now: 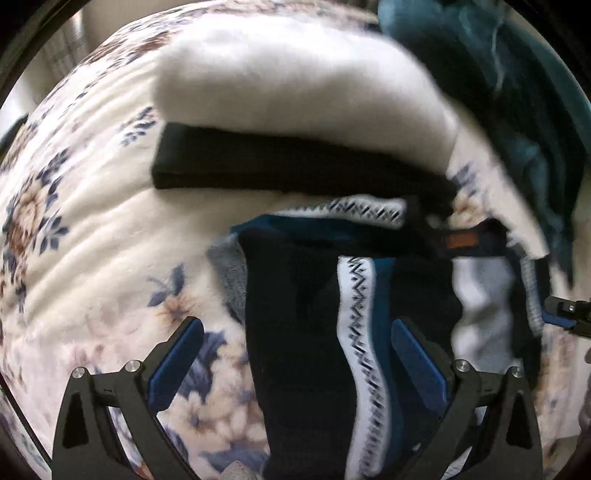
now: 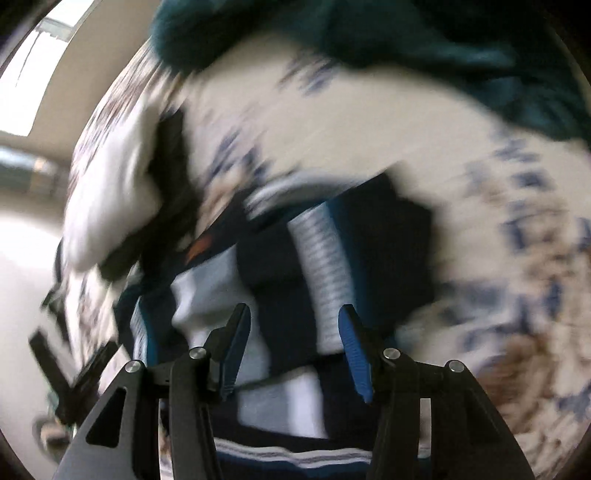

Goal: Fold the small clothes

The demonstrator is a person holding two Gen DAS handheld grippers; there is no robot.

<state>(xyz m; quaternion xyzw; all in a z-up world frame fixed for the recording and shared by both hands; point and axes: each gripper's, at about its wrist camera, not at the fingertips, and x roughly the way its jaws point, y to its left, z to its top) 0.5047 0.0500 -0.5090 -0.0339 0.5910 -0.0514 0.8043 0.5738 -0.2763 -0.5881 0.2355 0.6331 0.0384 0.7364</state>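
Observation:
A small dark navy garment (image 1: 295,332) with white zigzag-patterned bands and blue trim lies on a floral bedspread (image 1: 92,229). My left gripper (image 1: 297,328) is open just above it, fingers on either side of the cloth. In the blurred right wrist view the same garment (image 2: 284,266) lies under my right gripper (image 2: 293,314), which is open with nothing between its pads. The tip of the right gripper shows at the right edge of the left wrist view (image 1: 565,314).
A white folded cloth (image 1: 295,85) rests on a black folded item (image 1: 277,166) beyond the garment. A teal garment (image 1: 498,74) is heaped at the far right; it also shows in the right wrist view (image 2: 369,33). A wall and window are at the left (image 2: 33,74).

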